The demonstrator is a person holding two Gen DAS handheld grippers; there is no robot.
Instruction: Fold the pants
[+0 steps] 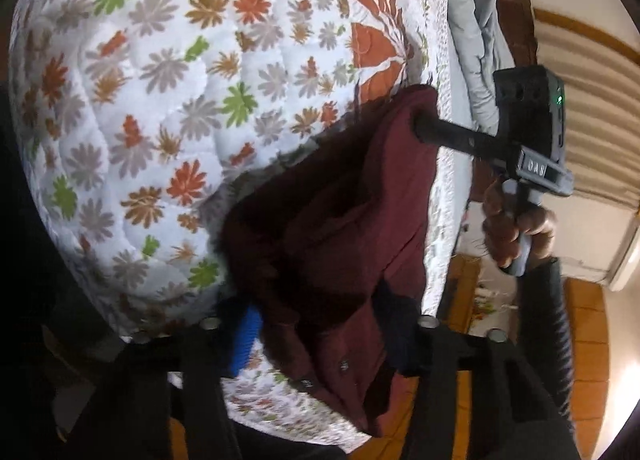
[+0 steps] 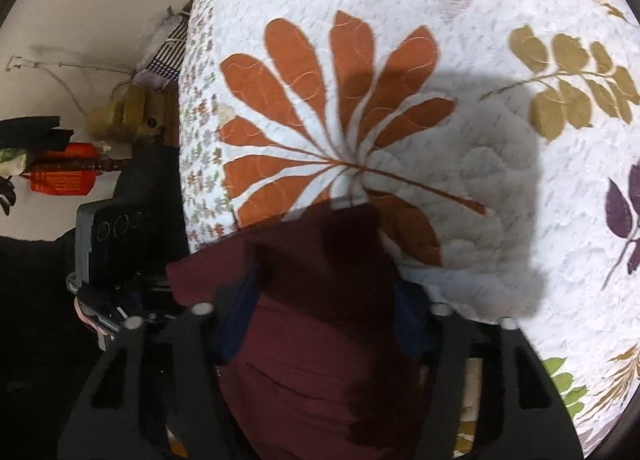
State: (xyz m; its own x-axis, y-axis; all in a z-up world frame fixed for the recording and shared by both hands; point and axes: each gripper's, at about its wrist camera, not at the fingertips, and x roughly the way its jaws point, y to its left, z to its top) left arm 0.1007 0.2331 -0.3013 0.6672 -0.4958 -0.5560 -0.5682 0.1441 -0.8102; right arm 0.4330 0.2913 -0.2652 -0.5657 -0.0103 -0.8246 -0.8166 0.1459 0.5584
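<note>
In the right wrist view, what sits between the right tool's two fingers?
The maroon pants fill the gap between the right tool's fingers, bunched on the floral quilt; the right wrist view shows it.

the dark maroon cloth pants run off the bottom edge of the right wrist view, so their full length stays unseen. in the left wrist view the far black finger tip of the right gripper sinks into the maroon fabric and its second finger is hidden. the blue ribbed pad is half covered by cloth and perhaps presses it. small cluttered objects beside the floral quilted bedspread are too blurred to name.
</note>
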